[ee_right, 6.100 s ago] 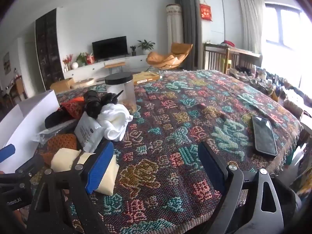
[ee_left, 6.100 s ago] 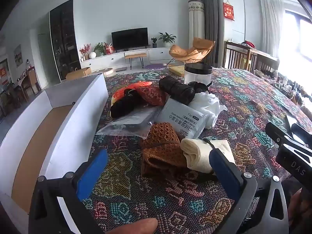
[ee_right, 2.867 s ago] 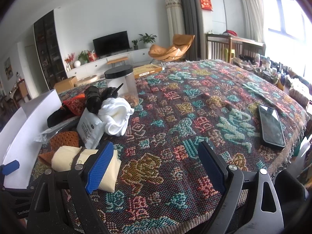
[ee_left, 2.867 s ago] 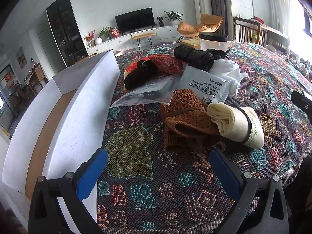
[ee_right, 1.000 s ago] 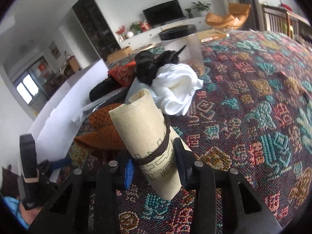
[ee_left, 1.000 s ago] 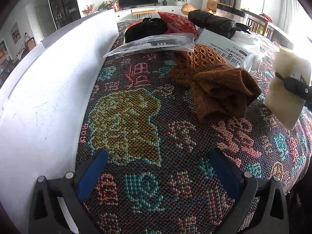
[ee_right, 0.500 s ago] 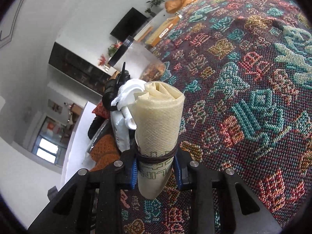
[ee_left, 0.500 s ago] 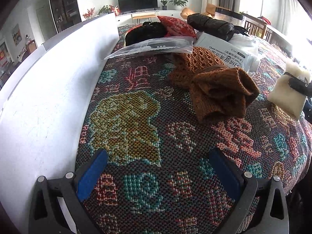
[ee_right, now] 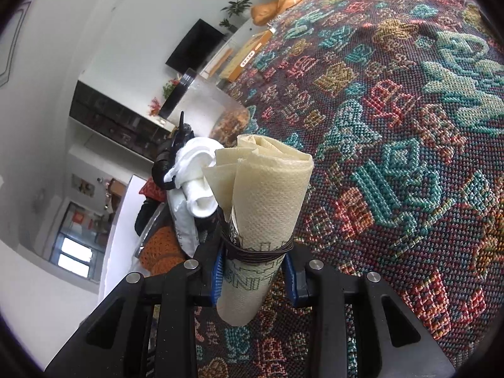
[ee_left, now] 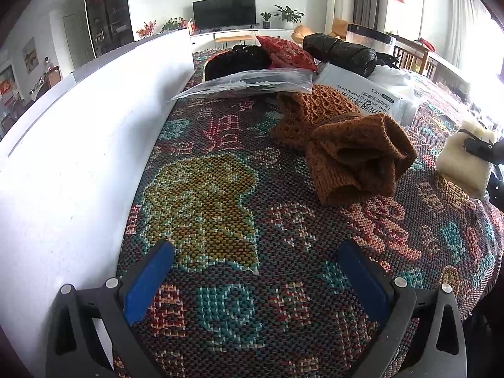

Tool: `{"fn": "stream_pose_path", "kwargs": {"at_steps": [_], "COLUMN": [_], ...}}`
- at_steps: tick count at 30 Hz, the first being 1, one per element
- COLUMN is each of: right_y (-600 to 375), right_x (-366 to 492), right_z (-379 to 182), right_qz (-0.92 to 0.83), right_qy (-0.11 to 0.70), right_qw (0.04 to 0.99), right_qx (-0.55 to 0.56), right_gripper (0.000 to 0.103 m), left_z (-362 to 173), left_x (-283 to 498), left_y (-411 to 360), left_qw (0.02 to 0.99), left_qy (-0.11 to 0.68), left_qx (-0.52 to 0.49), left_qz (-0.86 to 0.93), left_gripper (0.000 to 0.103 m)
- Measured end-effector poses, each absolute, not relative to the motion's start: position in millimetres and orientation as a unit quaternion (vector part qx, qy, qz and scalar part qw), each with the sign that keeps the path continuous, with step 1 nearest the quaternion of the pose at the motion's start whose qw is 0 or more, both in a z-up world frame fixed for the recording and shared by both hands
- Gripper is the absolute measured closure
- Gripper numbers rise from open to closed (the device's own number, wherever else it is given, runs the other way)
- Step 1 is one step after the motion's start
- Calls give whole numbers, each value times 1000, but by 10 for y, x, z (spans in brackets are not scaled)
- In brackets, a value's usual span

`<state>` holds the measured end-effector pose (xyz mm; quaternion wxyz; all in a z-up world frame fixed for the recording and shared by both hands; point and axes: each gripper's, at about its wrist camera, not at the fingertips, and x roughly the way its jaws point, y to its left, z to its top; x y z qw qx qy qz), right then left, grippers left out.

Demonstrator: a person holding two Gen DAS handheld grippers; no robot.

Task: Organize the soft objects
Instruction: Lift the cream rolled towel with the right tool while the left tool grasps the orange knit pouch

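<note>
The right gripper (ee_right: 254, 278) jaws, easing open, clamp the cream rolled cloth (ee_right: 263, 208) lengthwise; the left gripper (ee_left: 255, 271), jaws wide and empty, is nearer the white box (ee_left: 78, 145).

Cream cloth roll (ee_right: 261, 208) bound by a dark band, upright, clamped at its lower half, brown knitted bundle (ee_left: 356, 154) lying mid-table on its left

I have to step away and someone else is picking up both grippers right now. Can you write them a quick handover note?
Right gripper: jaws opening slightly, pads still pressing the cream rolled cloth, lifted off the tablecloth.
Left gripper: open, empty, low over the tablecloth beside the white box.
Lying on the table: brown knit bundle, wipes pack, clear bag, black roll, red pouch, white cloth.
Done: one roll picked up.
Left: likely everything goes into the box; its inside is not visible.
</note>
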<state>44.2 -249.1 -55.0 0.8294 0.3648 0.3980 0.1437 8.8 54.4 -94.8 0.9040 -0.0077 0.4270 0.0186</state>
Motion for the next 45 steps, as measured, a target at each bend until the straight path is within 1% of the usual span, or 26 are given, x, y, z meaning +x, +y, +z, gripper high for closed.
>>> {"fn": "stream_pose_path", "kwargs": {"at_steps": [12, 27, 30, 33, 37, 42, 45], "right_y": [-2580, -2518, -2500, -2483, -2460, -2453, -2436], "right_x": [428, 472, 477, 488, 499, 506, 520], "right_z": [-584, -594, -580, -572, -567, -565, -560], "right_qz": [139, 139, 139, 139, 139, 139, 140], "right_qy": [401, 403, 403, 404, 404, 404, 405], "right_qw": [823, 825, 828, 829, 830, 831, 832], "right_qx": [378, 371, 365, 361, 358, 355, 351], "right_gripper": [67, 67, 67, 67, 67, 67, 67], "left_z": [-954, -908, -836, -687, -542, -459, -449], "left_x": [67, 153, 141, 142, 304, 632, 720], "left_y": [544, 552, 521, 432, 326, 146, -49], "left_qw": [905, 891, 894, 904, 909, 899, 905], "left_qy": [425, 453, 446, 423, 408, 425, 419], "left_qx": [-8, -16, -32, -30, -42, -70, -37], "left_qz": [18, -1, -28, -51, -71, -75, -58], "left_gripper": [0, 0, 0, 0, 0, 0, 0]}}
